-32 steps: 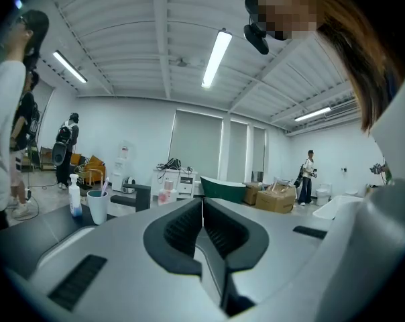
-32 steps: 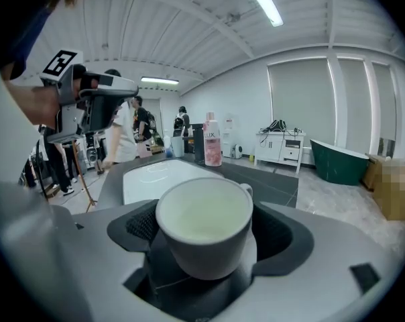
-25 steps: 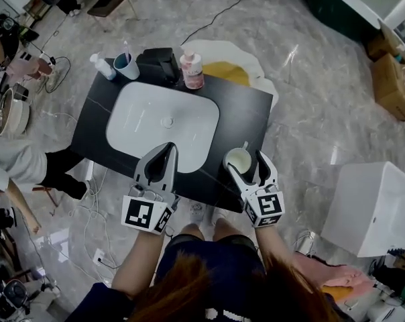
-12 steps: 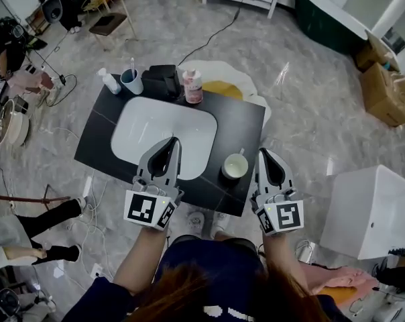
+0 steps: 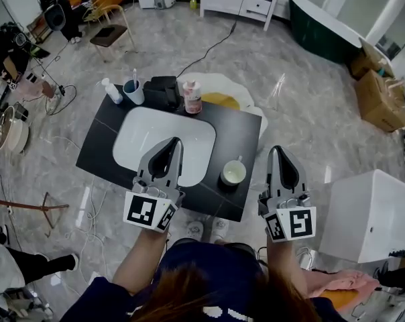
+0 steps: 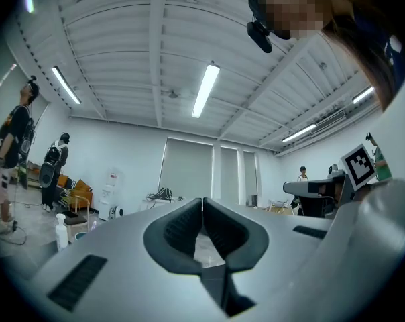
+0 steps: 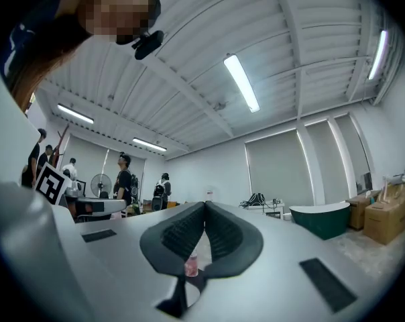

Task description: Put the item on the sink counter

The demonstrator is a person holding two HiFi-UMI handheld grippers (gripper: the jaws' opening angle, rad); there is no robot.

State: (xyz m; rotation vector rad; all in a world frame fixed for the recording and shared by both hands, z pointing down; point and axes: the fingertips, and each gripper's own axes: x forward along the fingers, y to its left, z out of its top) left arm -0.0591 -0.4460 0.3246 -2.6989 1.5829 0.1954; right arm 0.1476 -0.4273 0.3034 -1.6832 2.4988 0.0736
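Gray stone floor (image 5: 310, 79) runs all around a black tabletop (image 5: 239, 129) with a white sink (image 5: 142, 129) set into it. I see the white cup (image 5: 233, 173) standing upright on the tabletop, just right of the sink and near the front edge. So I think the job is nearly done, and what is left is to get away from the cup without bumping it.

My right hand-held gripper (image 5: 275, 150) is off the right side of the tabletop, over the floor. It is near the cup but not touching it. Its jaws are pressed together and nothing is between them. My left hand-held gripper (image 5: 174, 141) hangs over the front of the sink. Its jaws are pressed together too, and it holds nothing.

To do this well, I would keep the right one out to the side and pull it back toward me, not swing it across the cup. The cup is close to the edge, so even a small knock could tip it off.

At the back stand a pink bottle (image 5: 192, 96), a blue cup (image 5: 133, 91), a white pump bottle (image 5: 112, 91) and a black box (image 5: 162, 89).

I cannot read any words. The pink bottle's label is too small. The square markers (image 5: 149, 212) show only black and white patterns.
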